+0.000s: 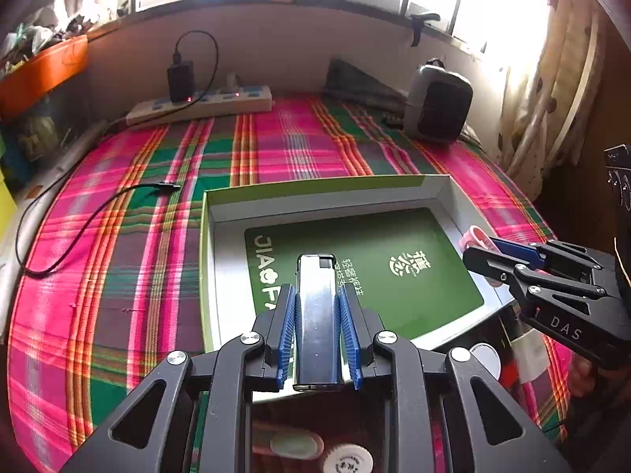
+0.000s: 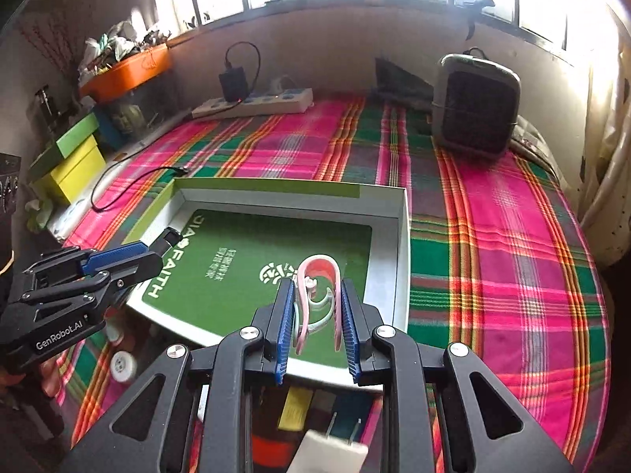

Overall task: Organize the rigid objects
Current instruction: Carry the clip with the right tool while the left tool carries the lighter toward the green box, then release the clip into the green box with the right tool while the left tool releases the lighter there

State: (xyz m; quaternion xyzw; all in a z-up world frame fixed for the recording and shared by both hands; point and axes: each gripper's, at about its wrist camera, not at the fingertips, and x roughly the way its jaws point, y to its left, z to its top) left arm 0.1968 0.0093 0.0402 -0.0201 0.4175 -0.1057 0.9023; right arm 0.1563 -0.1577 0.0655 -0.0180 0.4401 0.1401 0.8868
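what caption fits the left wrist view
Left tool carries a lighter over the open box.

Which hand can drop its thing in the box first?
Probably left: its gripper holds the shiny silver lighter above the shallow white box, while the right gripper's pink plastic hook hangs near the edge.

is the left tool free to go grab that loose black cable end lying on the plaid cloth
Probably not yet. The way to the black cable end looks open across the plaid cloth, but the left tool is shut on a silver lighter, so it must drop that first.
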